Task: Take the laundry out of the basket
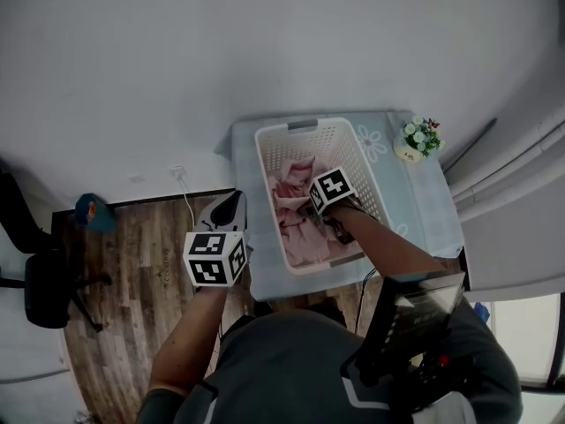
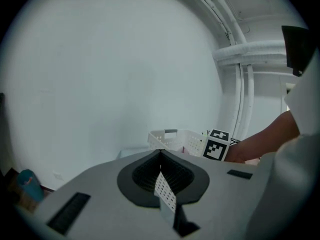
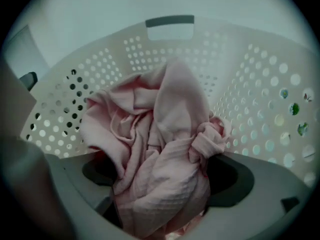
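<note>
Our right gripper [image 3: 165,176], jaws spread around laundry [image 3: 165,109] at frame centre, may catch only a fold and lose it; left gripper [image 2: 160,154] jaws clenched, empty.

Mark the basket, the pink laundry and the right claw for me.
basket [image 1: 301,124]: head view, grey handle on its far rim.
pink laundry [image 3: 165,134]: right gripper view, middle of the crumpled heap.
right claw [image 3: 165,184]: right gripper view, between its open jaws, where cloth sits.
</note>
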`<state>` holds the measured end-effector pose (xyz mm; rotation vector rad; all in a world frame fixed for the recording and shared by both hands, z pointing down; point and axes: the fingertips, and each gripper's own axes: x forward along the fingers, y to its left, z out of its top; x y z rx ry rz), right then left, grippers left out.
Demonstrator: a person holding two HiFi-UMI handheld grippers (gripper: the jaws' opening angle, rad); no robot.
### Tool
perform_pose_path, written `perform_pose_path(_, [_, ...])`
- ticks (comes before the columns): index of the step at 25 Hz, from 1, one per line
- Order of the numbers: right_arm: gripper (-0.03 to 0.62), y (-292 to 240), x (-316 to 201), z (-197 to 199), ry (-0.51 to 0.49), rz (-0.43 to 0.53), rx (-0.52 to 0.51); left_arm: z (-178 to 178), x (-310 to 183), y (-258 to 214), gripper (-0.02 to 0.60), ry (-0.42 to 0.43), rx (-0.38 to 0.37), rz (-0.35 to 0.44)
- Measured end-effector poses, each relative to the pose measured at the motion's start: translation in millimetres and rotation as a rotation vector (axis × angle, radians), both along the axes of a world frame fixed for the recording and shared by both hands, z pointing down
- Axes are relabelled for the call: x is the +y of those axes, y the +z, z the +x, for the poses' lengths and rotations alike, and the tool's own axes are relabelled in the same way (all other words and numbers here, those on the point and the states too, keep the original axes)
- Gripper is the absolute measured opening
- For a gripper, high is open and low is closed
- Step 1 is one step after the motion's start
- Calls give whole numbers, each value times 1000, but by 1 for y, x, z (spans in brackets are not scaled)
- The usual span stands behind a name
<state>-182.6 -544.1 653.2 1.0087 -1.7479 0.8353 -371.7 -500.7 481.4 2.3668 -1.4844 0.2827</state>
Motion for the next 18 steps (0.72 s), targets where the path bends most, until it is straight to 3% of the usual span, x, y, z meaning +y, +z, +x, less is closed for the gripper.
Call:
perform_pose_path(7, [509, 40, -6, -6, 112, -123, -33, -16, -8, 13, 9, 3, -5, -29])
perform_pose_path(15, [508, 59, -13, -21, 71, -149, -29, -35, -12, 31, 9, -15, 18, -68])
perform_pose_path(18, [506, 59, -18, -25, 38, -117, -18, -38, -11, 33, 9, -19, 29, -72])
